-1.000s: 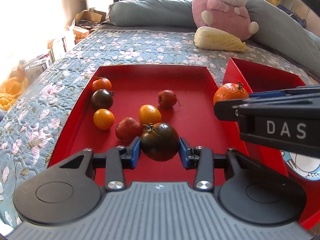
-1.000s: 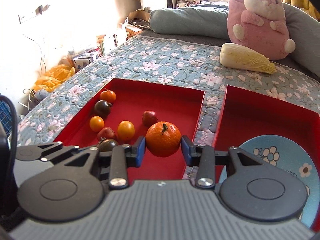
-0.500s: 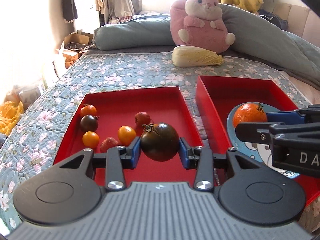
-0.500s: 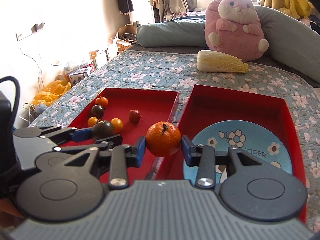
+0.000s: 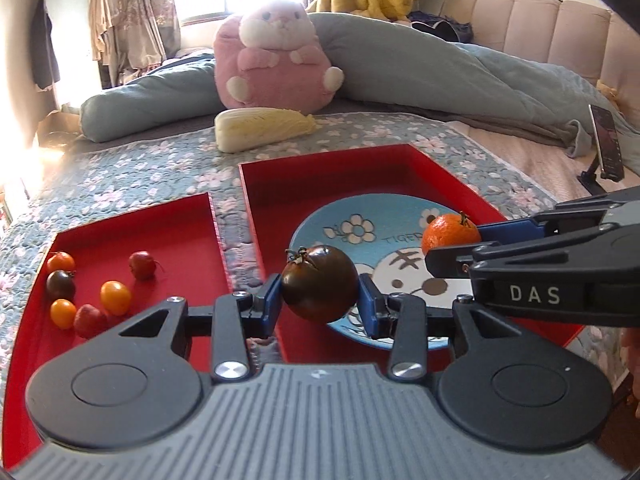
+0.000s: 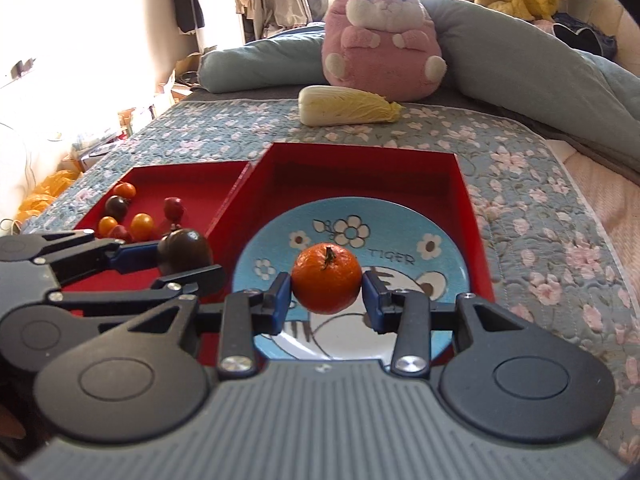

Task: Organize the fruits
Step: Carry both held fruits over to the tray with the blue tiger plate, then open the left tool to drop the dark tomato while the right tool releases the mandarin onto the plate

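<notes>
My left gripper (image 5: pixel 320 304) is shut on a dark brown tomato (image 5: pixel 319 282) and holds it above the left rim of a blue flowered plate (image 5: pixel 384 216). My right gripper (image 6: pixel 326 304) is shut on an orange tangerine (image 6: pixel 326 278) and holds it over the middle of the plate (image 6: pixel 400 240). The plate lies in the right red tray (image 6: pixel 360 168). The left red tray (image 5: pixel 172 232) holds several small tomatoes (image 5: pixel 115 298), orange, red and dark. The left gripper with its tomato (image 6: pixel 184 256) shows at the left of the right wrist view.
Both trays lie on a flowered quilt (image 6: pixel 520 184) on a bed. A napa cabbage (image 6: pixel 344 106) and a pink plush toy (image 6: pixel 380 32) lie behind the trays. A phone on a stand (image 5: pixel 606 148) is at the far right.
Both grippers have moved right from over the left tray to over the plate in the right tray, each still holding its fruit.
</notes>
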`<state>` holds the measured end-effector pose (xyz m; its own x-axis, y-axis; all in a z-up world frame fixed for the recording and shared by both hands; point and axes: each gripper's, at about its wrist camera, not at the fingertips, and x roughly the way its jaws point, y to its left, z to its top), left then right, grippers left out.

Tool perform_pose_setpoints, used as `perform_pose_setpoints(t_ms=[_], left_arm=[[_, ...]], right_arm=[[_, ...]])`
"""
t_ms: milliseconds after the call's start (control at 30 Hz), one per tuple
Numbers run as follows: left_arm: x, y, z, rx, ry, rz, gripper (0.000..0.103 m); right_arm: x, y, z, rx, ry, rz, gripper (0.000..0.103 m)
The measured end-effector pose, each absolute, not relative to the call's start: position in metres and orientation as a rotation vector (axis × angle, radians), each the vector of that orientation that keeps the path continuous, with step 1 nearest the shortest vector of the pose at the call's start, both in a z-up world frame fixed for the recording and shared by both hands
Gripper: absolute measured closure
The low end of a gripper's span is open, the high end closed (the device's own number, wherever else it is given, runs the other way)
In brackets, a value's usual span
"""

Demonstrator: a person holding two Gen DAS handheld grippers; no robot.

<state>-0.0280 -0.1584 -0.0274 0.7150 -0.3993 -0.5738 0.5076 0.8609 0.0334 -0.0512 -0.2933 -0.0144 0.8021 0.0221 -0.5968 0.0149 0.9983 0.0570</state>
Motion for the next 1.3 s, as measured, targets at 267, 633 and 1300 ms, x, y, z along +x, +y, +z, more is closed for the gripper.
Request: perform_pose_setpoints(t_ms=[267, 633, 1300], left_arm=[[-0.020, -0.184, -0.047, 0.215, 0.642, -0.566, 0.057], [-0.002, -0.194, -0.064, 0.237, 0.708, -0.595, 0.057], [0.008, -0.201, -0.064, 0.260, 0.705, -0.589, 0.057]], right_arm=[[-0.049, -0.322, -0.043, 0.073, 0.709, -0.069, 0.061], [-0.033, -0.322, -0.056, 0.067, 0.767, -0.083, 0.061], [-0.019, -0.324, -0.059, 0.032, 0.777, -0.091, 0.060]])
